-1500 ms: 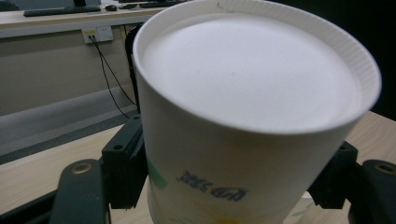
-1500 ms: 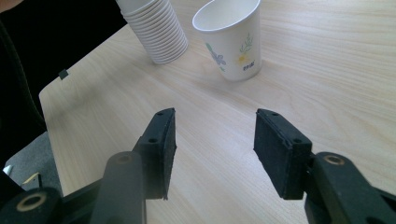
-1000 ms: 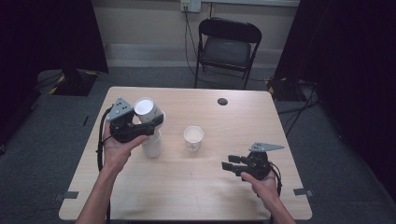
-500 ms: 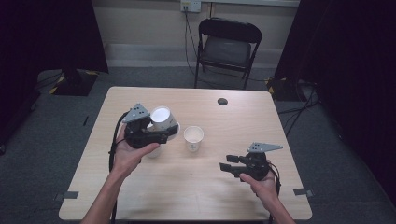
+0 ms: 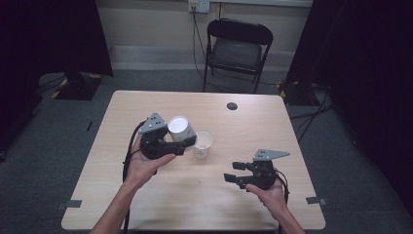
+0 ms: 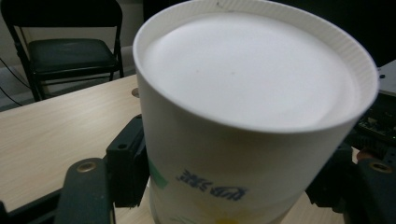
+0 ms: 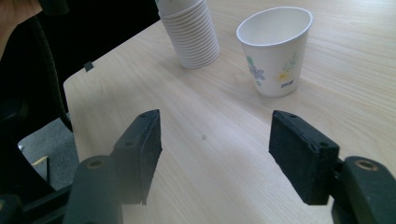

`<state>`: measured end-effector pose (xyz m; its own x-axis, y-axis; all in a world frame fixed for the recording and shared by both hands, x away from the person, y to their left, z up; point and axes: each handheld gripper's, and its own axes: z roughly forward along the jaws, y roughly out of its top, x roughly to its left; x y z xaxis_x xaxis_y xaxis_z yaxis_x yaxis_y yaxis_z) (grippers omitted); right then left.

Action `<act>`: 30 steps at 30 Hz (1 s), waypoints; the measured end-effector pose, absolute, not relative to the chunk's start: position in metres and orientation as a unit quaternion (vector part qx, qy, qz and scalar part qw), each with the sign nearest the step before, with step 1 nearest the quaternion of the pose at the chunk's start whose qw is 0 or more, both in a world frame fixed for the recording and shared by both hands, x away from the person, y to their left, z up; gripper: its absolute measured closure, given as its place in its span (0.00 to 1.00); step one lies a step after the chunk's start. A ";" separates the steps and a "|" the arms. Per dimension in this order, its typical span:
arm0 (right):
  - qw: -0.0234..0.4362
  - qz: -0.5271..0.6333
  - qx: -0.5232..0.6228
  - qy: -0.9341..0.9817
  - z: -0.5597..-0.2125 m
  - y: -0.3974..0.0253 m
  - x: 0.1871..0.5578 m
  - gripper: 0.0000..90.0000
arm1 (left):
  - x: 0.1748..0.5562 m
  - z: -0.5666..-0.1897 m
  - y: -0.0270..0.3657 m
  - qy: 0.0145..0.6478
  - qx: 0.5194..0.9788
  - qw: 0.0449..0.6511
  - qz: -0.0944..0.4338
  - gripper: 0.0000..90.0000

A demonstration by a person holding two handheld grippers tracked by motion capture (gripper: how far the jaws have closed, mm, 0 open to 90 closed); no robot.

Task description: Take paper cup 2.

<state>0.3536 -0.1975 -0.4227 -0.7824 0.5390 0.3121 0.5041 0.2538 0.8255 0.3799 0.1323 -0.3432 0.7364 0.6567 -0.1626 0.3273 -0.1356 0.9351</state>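
An upside-down stack of white paper cups (image 5: 180,128) is tilted above the table, its flat base (image 6: 247,74) facing the left gripper view. My left gripper (image 5: 183,140) is shut on this stack, a black pad pressing each side of it (image 6: 224,184). In the right gripper view the stack's ribbed rims (image 7: 191,35) hang close to the tabletop. A single upright paper cup (image 5: 203,144) with a flower print (image 7: 275,51) stands just right of the stack. My right gripper (image 5: 234,172) hovers open near the front right (image 7: 215,154), nothing between its pads.
The light wooden table (image 5: 122,195) has a small black round disc (image 5: 232,106) near its far edge. A black folding chair (image 5: 237,46) stands behind the table. The table's left corner and the grey floor (image 7: 44,140) appear in the right gripper view.
My left gripper has carried the cup stack to the right, close beside the single cup, and tilted it. The right gripper has hardly moved.
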 end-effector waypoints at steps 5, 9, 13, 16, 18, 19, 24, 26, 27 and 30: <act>0.031 0.520 0.315 0.793 -0.421 -0.193 0.351 0.40 | 0.381 -0.348 0.125 0.331 0.744 0.566 0.131 0.33; 0.055 0.527 0.302 0.793 -0.419 -0.190 0.348 0.44 | 0.381 -0.354 0.119 0.333 0.748 0.561 0.120 0.33; 0.088 0.521 0.288 0.799 -0.419 -0.186 0.345 0.46 | 0.381 -0.360 0.109 0.335 0.757 0.553 0.098 0.33; 0.102 0.517 0.281 0.802 -0.419 -0.183 0.343 0.48 | 0.381 -0.362 0.104 0.345 0.761 0.546 0.064 0.33; 0.109 0.517 0.279 0.802 -0.419 -0.180 0.342 0.50 | 0.380 -0.364 0.101 0.350 0.758 0.549 0.042 0.33; 0.109 0.519 0.276 0.802 -0.419 -0.179 0.342 0.52 | 0.380 -0.365 0.100 0.352 0.757 0.550 0.032 0.33; 0.133 0.522 0.270 0.798 -0.418 -0.178 0.341 0.56 | 0.380 -0.370 0.092 0.366 0.752 0.548 -0.003 0.33; 0.138 0.522 0.266 0.799 -0.418 -0.177 0.340 0.57 | 0.379 -0.372 0.088 0.368 0.752 0.546 -0.017 0.33; 0.138 0.524 0.264 0.798 -0.417 -0.177 0.340 0.57 | 0.379 -0.373 0.087 0.368 0.752 0.547 -0.020 0.33; 0.141 0.531 0.253 0.796 -0.416 -0.175 0.338 0.57 | 0.378 -0.376 0.082 0.373 0.747 0.549 -0.043 0.33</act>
